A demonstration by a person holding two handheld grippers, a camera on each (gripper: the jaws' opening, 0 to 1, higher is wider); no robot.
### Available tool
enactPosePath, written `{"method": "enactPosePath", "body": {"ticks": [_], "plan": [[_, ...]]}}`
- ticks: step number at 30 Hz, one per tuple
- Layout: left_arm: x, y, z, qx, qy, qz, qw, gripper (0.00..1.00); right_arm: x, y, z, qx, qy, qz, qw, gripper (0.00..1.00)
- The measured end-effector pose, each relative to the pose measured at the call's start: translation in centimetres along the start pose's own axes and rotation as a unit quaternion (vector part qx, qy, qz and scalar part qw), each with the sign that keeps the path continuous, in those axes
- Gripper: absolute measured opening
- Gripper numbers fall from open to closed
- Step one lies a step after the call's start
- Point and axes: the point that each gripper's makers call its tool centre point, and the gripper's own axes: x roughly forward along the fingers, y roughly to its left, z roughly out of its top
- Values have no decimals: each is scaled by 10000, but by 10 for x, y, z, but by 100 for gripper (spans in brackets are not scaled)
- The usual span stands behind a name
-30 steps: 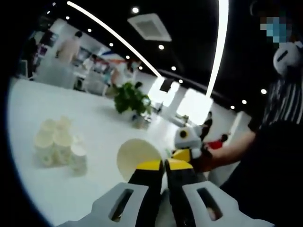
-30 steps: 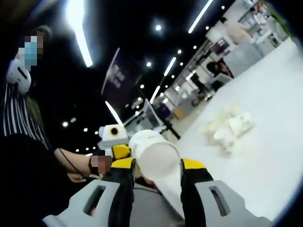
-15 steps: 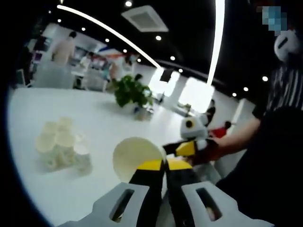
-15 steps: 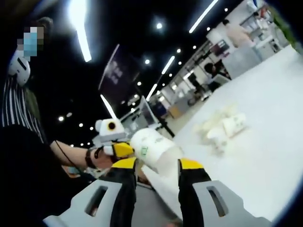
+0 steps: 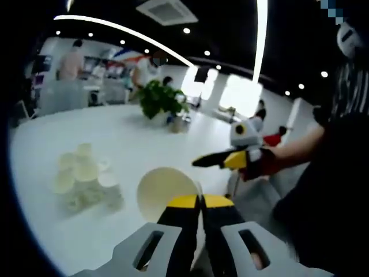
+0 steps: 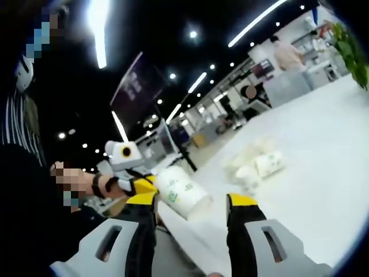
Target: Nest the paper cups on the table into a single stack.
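Left gripper [image 5: 200,201]: we keep its fingers clamped on the cream paper cup's [image 5: 163,192] rim.
Right gripper [image 6: 191,203]: fingers apart, nothing between them.
Next: we fetch a cup from the cup cluster [image 5: 85,180] on the white surface [image 5: 144,144].

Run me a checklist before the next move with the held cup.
1. Left tool shut on the rim of the white paper cup: ok.
2. Right tool open and gripping nothing: ok.
3. Loose paper cups on the white table nested into one stack: not ok; they sit as a cluster, some tipped over.
4. Held cup free of dents: cannot tell.
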Motion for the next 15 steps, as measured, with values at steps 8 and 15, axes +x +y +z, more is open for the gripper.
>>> {"method": "enactPosePath", "body": {"ticks": [8, 15], "plan": [[8, 11, -23, 479, 703, 211, 9962, 0, 2, -21, 6, -208, 149, -487, 9985, 64], [11, 23, -51, 643, 1405, 537, 9865, 0, 3, -30, 1, -480, 375, -787, 9950, 69]]}}
